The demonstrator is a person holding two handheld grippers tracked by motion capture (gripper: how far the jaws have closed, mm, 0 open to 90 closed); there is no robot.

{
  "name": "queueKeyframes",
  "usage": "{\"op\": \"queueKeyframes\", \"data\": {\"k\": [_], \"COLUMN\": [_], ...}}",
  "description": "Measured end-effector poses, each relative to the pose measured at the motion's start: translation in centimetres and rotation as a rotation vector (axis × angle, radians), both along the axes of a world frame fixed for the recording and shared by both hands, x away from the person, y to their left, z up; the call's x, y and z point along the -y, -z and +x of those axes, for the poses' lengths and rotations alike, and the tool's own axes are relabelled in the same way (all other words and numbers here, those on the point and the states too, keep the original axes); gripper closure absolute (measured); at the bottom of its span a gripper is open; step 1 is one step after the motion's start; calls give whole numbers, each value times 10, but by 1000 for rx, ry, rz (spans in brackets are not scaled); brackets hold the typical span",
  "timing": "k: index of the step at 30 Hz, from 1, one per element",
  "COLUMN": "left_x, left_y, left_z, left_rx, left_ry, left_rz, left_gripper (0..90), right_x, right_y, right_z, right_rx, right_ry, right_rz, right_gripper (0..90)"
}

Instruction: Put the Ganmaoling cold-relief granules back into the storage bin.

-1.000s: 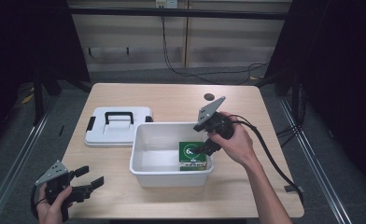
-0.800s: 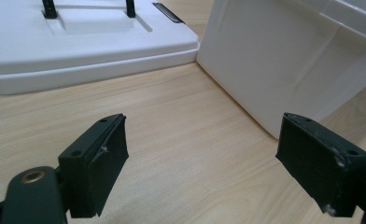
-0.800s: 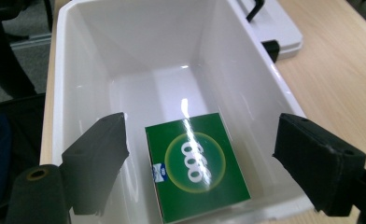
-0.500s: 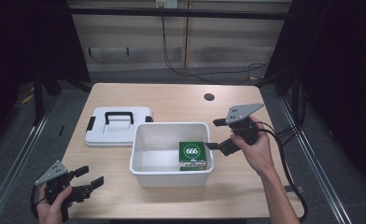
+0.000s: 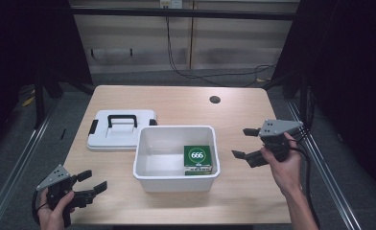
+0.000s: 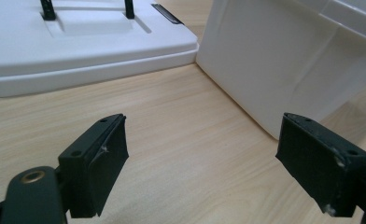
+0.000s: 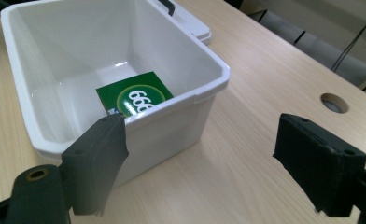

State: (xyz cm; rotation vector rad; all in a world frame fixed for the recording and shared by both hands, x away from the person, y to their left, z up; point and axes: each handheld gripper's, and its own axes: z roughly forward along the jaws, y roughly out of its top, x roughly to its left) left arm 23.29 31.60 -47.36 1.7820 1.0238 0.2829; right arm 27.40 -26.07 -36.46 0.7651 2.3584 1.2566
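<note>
Right tongs wide, empty, raised right of the white bin; left tongs wide, low, off its left-front corner.

Left black two-jaw gripper, held low at the near left, jaws spread; right black two-jaw gripper, raised at right, jaws spread, empty.

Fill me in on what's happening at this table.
A person holds a gripper in each hand at a wooden table. A green box marked 666 lies inside the open white bin, by its right wall. The right gripper hovers open and empty just right of the bin. The left gripper waits open near the table's front left corner. The bin's white lid lies beside it.
</note>
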Motion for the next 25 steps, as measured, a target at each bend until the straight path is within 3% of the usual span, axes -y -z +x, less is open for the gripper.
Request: {"op": "queueKeyframes", "data": {"k": [2,8,13,25], "left_x": [0,0,1,0], "left_y": [0,0,0,0], "left_z": [0,0,0,-1], "left_rx": [-2,-4,-5,-5], "left_ry": [0,0,0,1], "left_rz": [1,0,4,-4], "left_gripper": [159,159,159,159], "right_x": [6,21,31,52], "right_y": [2,17,32,58], "right_z": [-5,-17,-24,-29], "right_rx": [-3,-32,-40,-77], "right_ry": [8,53,81,152], "right_rz": [17,-5,12,11], "right_gripper": [163,162,155,147]}}
